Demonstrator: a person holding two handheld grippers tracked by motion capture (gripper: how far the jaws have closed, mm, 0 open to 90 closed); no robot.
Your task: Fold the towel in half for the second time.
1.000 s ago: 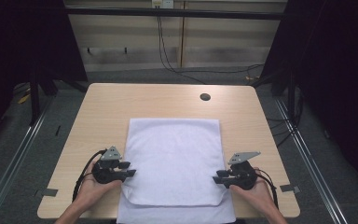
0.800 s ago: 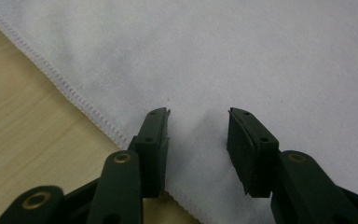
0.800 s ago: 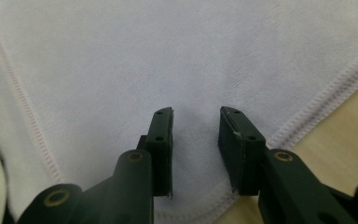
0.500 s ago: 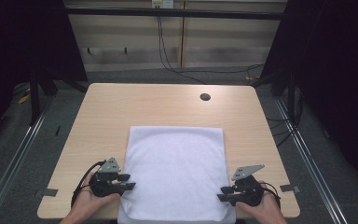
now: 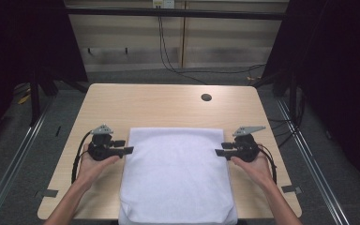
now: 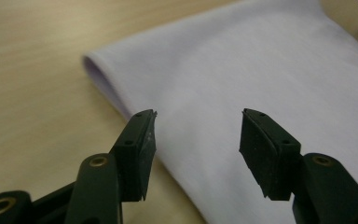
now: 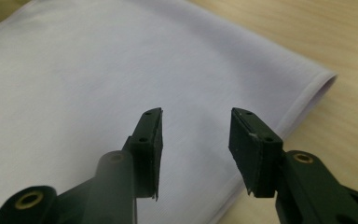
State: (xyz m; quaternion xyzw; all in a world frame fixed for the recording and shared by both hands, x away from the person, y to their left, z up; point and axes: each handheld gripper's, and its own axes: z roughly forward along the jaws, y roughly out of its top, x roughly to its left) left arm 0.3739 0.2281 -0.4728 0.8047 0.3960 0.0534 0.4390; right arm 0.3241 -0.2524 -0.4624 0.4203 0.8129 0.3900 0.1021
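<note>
A white folded cloth (image 5: 176, 173) lies flat on the wooden table (image 5: 159, 103), its near end hanging over the front edge. My left gripper (image 5: 129, 150) sits at the cloth's left edge, jaws open and empty, pointing right. In the left gripper view the cloth (image 6: 242, 79) lies under the open gripper (image 6: 198, 140), its folded far corner ahead. My right gripper (image 5: 219, 152) is at the cloth's right edge, open and empty, pointing left. The right gripper view has the cloth (image 7: 98, 79) beneath the open gripper (image 7: 196, 135).
A round dark hole (image 5: 206, 97) marks the table near its far right. Bare wood stretches beyond the cloth. Metal rails (image 5: 18, 154) run along the floor on both sides, and cables (image 5: 178, 65) trail behind the table.
Both grippers moved from the cloth's near corners up along its sides toward the far end. The cloth now lies a little nearer me, more of it over the front edge.
</note>
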